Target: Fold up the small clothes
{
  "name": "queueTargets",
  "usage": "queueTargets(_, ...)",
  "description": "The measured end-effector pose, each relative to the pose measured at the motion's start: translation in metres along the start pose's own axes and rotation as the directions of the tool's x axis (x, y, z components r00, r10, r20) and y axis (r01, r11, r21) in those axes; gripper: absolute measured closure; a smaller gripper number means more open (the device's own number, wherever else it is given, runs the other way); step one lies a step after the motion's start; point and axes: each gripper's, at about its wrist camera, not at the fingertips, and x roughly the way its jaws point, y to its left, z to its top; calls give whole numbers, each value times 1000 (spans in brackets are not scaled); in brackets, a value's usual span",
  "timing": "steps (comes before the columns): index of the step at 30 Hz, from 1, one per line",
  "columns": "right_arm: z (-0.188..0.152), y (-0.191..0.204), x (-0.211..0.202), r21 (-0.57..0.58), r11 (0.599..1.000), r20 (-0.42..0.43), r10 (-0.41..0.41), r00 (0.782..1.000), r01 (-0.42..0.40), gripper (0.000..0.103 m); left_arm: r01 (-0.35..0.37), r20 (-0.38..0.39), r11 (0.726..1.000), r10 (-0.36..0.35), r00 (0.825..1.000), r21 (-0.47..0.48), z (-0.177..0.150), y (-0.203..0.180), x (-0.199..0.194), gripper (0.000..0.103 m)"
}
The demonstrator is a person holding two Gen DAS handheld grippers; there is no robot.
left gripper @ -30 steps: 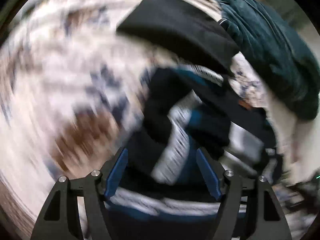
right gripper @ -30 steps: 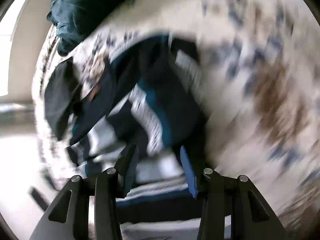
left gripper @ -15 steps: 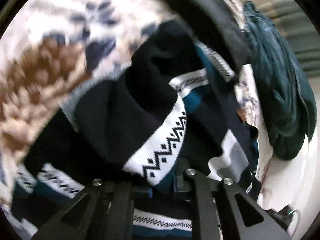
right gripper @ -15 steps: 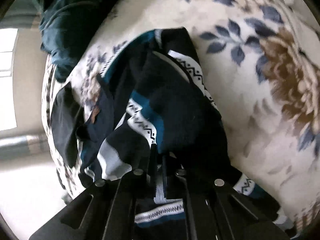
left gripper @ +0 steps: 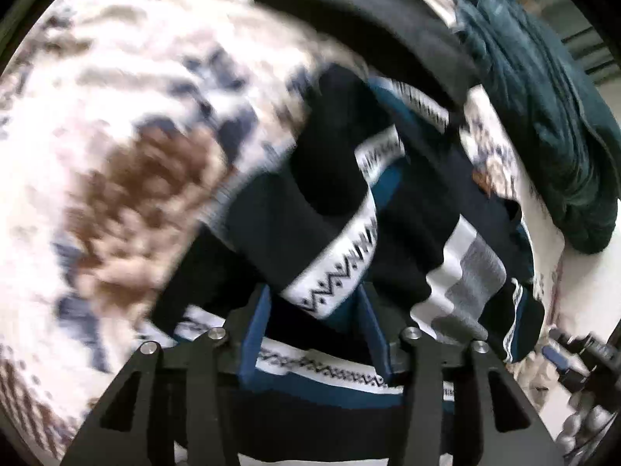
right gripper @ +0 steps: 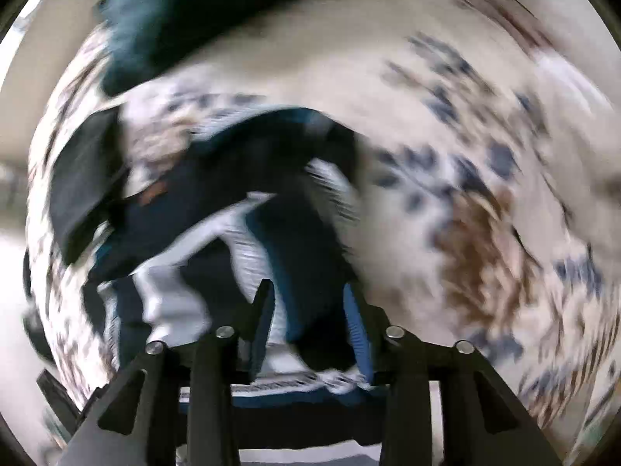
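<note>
Both grippers have parted since half a second ago, when each was pressed together on the knit cloth. Now the left gripper [left gripper: 314, 310] stands spread, its blue fingers [left gripper: 254, 334] on either side of a white band with a black zigzag pattern, and the right gripper [right gripper: 308, 312] is spread too, with folds of cloth between its blue fingers [right gripper: 355, 326]. Whether the fingers touch the cloth I cannot tell, as both views are blurred by motion.

The sweater [left gripper: 330, 209], dark navy with teal and white patterned stripes, lies bunched on a bed cover [left gripper: 116, 136] printed with brown and blue flowers. It sits directly ahead of and under each gripper, and part of it passes beneath the gripper bodies at the bottom of both views. In the left wrist view its long axis runs from the gripper up and to the right, toward a flat black garment [left gripper: 368, 27]; the zigzag band slants the same way. In the right wrist view the sweater [right gripper: 248, 202] spreads from the gripper up and to the left. A grey and white striped piece [left gripper: 465, 268] lies at its right side in the left view.

A dark green heap of cloth [left gripper: 543, 108] lies beyond, near the bed's far edge.
</note>
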Motion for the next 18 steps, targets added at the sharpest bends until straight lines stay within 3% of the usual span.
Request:
queueTargets(3, 8, 66, 14, -164, 978, -69, 115, 991, -125, 45, -48, 71, 999, 48, 996, -3, 10, 10, -11, 59)
queueTargets(7, 16, 177, 59, -375, 894, -203, 180, 963, -246, 45, -83, 91, 996, 86, 992, -32, 28, 29, 4, 59)
queueTargets(11, 11, 287, 108, -534, 787, -308, 159, 938, -309, 45, -102, 43, 994, 104, 994, -50, 31, 49, 30, 59)
queueTargets(15, -2, 364, 153, -637, 710, -354, 77, 932, -300, 46, -89, 45, 995, 90, 995, -43, 28, 58, 42, 59)
queueTargets(16, -5, 378, 162, -668, 693, -341, 39, 939, -272, 47, -90, 48, 995, 91, 995, -37, 27, 58, 43, 59)
queueTargets(17, -8, 387, 169, -691, 677, -331, 16, 943, -254, 63, -91, 50, 995, 92, 994, -30, 26, 58, 44, 59)
queueTargets(18, -11, 393, 172, -703, 665, -323, 16, 946, -251, 95, -88, 54, 996, 89, 995, -27, 26, 59, 43, 59)
